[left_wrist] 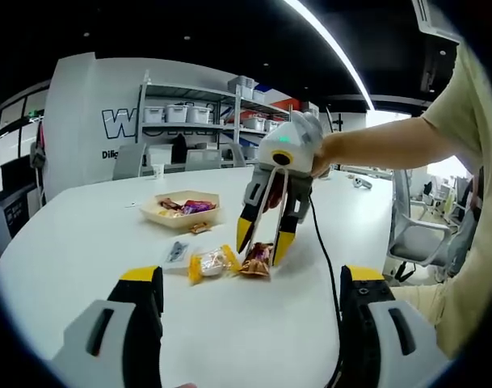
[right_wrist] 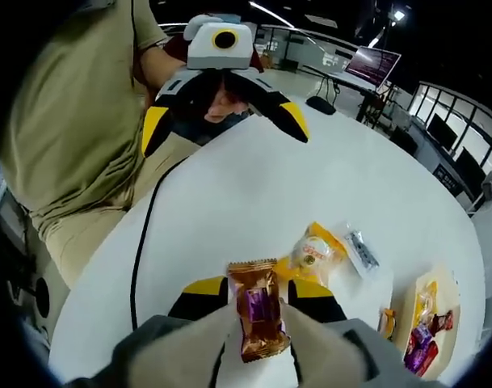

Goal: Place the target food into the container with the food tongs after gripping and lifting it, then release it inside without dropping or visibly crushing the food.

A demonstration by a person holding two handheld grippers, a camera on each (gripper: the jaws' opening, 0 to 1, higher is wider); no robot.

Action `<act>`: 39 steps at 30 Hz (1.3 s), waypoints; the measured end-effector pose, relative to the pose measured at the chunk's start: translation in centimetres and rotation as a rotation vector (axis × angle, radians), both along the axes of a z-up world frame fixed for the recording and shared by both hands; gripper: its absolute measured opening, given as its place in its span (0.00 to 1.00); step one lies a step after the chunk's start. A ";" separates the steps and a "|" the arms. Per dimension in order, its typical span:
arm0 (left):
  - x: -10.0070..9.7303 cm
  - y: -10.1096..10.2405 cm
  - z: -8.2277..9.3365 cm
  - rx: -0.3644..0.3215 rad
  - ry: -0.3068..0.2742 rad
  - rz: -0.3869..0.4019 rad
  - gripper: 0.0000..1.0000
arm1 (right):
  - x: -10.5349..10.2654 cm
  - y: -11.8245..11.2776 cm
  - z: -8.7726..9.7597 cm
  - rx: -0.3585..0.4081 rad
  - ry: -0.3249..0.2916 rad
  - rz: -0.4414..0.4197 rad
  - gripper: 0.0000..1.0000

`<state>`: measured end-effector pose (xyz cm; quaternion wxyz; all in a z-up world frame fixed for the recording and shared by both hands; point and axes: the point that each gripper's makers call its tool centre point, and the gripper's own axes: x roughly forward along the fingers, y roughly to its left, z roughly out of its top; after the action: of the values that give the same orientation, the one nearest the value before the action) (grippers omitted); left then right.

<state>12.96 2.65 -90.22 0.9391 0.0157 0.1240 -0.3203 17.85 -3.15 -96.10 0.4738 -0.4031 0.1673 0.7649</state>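
An orange-brown snack packet (left_wrist: pixel 256 260) (right_wrist: pixel 258 319) stands at the white table's surface, pinched between the tips of the food tongs (left_wrist: pixel 271 202) (right_wrist: pixel 221 335). My right gripper (left_wrist: pixel 263 242) (right_wrist: pixel 258 288) is shut on the tongs' arms. I cannot tell whether the packet is off the table. The container, a beige tray (left_wrist: pixel 161 217) (right_wrist: pixel 429 284) holding several wrapped snacks, sits beyond it. My left gripper (left_wrist: pixel 251 275) (right_wrist: pixel 225 125) hovers open and empty over the table's near edge, facing the right one.
A yellow-wrapped snack (left_wrist: pixel 212 263) (right_wrist: pixel 313 250) and a small clear packet (left_wrist: pixel 177 252) (right_wrist: pixel 361 249) lie beside the held packet. A black cable (left_wrist: pixel 326 267) (right_wrist: pixel 140 242) trails over the table. A person in a beige shirt (right_wrist: pixel 76 105) stands at the edge; chairs and shelves (left_wrist: pixel 197 113) stand behind.
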 end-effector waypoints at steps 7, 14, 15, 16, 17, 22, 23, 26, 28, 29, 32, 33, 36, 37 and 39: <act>0.0 0.1 0.1 0.000 -0.003 0.002 0.88 | 0.0 -0.1 0.2 -0.001 0.010 -0.010 0.22; 0.0 0.2 0.2 0.001 -0.004 0.005 0.88 | 0.6 0.0 1.1 0.015 0.028 -0.046 0.21; 0.0 0.2 0.2 0.001 -0.005 0.004 0.88 | 0.7 0.0 1.4 0.019 0.036 -0.057 0.21; 0.0 0.2 0.3 0.001 -0.005 0.004 0.88 | 0.9 0.0 1.8 0.024 0.030 -0.060 0.21; 0.0 0.2 0.3 0.001 -0.006 0.003 0.88 | 1.1 0.1 2.1 0.025 0.033 -0.072 0.21; 0.1 0.1 0.5 0.003 -0.011 -0.001 0.88 | 2.3 0.3 3.8 0.048 0.032 -0.103 0.21; 0.1 0.1 0.5 0.004 -0.012 -0.002 0.88 | 2.4 0.3 4.0 0.049 0.025 -0.103 0.21; 0.1 0.2 0.6 0.006 -0.014 -0.002 0.88 | 3.0 0.7 5.1 0.067 0.025 -0.132 0.21; 0.2 0.2 0.7 0.007 -0.015 -0.001 0.88 | 3.5 0.9 5.6 0.078 0.017 -0.144 0.21; 0.2 0.2 0.7 0.008 -0.015 -0.001 0.88 | 3.6 1.0 5.7 0.079 0.016 -0.147 0.21; 0.1 0.3 0.7 0.007 -0.016 0.000 0.88 | 4.9 1.3 6.5 0.092 0.018 -0.191 0.21; 0.1 0.2 0.7 0.007 -0.016 -0.001 0.88 | 5.2 1.4 6.7 0.099 0.021 -0.201 0.21; 0.1 0.3 0.7 0.007 -0.016 0.000 0.88 | 6.0 1.4 7.2 0.105 0.026 -0.225 0.21; 0.0 0.3 0.7 0.007 -0.016 0.001 0.88 | 6.3 1.3 7.3 0.103 0.018 -0.225 0.21; 0.0 0.4 0.6 0.009 -0.015 0.003 0.88 | 7.0 1.4 7.4 0.103 0.019 -0.253 0.21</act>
<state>12.99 3.09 -89.58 0.9403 0.0223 0.1184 -0.3182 24.88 -1.80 -88.67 0.5849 -0.3465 0.1819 0.7105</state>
